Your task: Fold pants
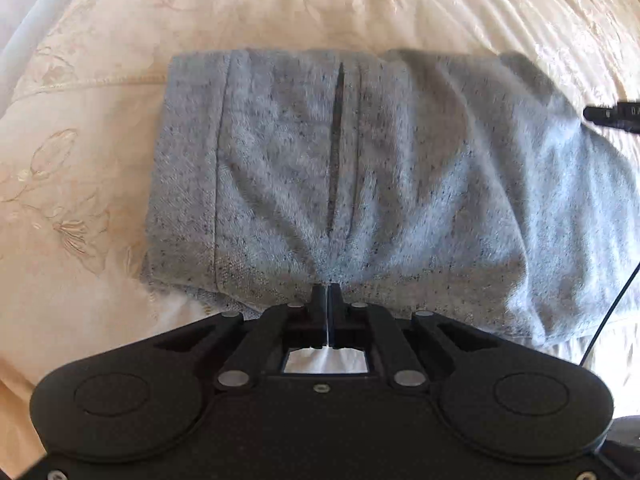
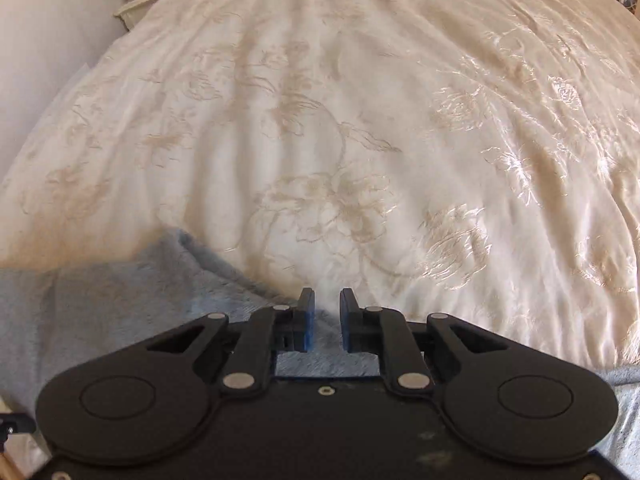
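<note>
The grey pants point(image 1: 360, 184) are lying in a thick folded bundle on the cream bedspread point(image 1: 80, 168), with a stitched hem running along the bundle's left side and a dark slit down its middle. The left gripper point(image 1: 328, 292) is pinching the bundle's near edge, its jaws pressed together on a tuck of cloth, and creases are fanning out from that pinch across the top layer. If the person is pulling from this single point, only the upper layer is likely to follow, so the stack beneath could be sliding apart or bunching toward the gripper.

At the bundle's right end the cloth is sitting higher and rounder, unflattened. The right gripper point(image 2: 327, 312) is hovering over that end's edge, jaws parted with nothing between them, so nothing is steadying that side; a tug from the left could be dragging the whole bundle across the slick bedspread. A thin black cable point(image 1: 612, 308) is hanging beside the bundle's right end and could be snagging.
</note>
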Action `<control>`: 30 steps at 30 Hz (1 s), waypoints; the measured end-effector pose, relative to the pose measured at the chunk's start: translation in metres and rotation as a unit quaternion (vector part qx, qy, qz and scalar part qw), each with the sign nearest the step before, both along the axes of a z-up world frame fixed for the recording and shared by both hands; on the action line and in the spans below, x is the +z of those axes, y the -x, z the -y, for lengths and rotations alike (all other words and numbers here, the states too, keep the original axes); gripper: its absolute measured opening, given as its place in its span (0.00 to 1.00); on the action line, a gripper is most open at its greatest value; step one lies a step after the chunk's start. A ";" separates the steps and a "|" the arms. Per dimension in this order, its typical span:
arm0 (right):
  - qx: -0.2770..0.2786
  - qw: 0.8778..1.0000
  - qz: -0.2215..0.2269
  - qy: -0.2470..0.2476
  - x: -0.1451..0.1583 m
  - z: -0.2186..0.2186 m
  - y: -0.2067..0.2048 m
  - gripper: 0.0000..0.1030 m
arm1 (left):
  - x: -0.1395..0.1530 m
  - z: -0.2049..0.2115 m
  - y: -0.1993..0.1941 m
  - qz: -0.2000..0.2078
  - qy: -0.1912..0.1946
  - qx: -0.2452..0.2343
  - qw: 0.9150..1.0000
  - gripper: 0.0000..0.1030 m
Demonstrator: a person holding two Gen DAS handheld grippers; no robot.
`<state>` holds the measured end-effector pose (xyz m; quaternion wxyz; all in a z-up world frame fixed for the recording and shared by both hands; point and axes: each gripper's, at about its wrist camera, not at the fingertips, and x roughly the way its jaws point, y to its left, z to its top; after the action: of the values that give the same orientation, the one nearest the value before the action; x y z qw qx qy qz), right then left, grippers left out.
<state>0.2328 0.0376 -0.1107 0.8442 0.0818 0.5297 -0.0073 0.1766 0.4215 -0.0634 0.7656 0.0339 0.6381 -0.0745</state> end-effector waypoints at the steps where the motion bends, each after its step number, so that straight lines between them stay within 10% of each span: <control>1: 0.016 1.000 0.002 -0.016 0.006 -0.005 0.011 0.15 | 0.007 0.002 0.001 0.014 0.007 0.000 1.000 0.09; 9: 0.143 0.983 -0.090 -0.068 -0.018 -0.083 0.115 0.16 | 0.010 0.069 0.008 0.018 0.107 -0.104 0.989 0.10; 13: 0.117 0.984 -0.098 -0.088 -0.017 -0.077 0.139 0.15 | -0.013 0.084 0.032 -0.022 0.051 -0.156 0.986 0.11; 21: -0.035 0.997 -0.051 -0.042 0.010 0.028 0.153 0.15 | -0.018 0.071 0.032 -0.031 0.063 -0.098 0.993 0.12; 30: -0.194 0.978 -0.071 0.026 -0.005 0.210 0.207 0.13 | -0.035 0.107 0.038 -0.002 -0.007 -0.021 1.000 0.12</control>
<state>0.0260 -0.1720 -0.1152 0.7888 0.1604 0.5618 -0.1907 0.1387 0.3145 -0.0987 0.7622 0.0523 0.6395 -0.0857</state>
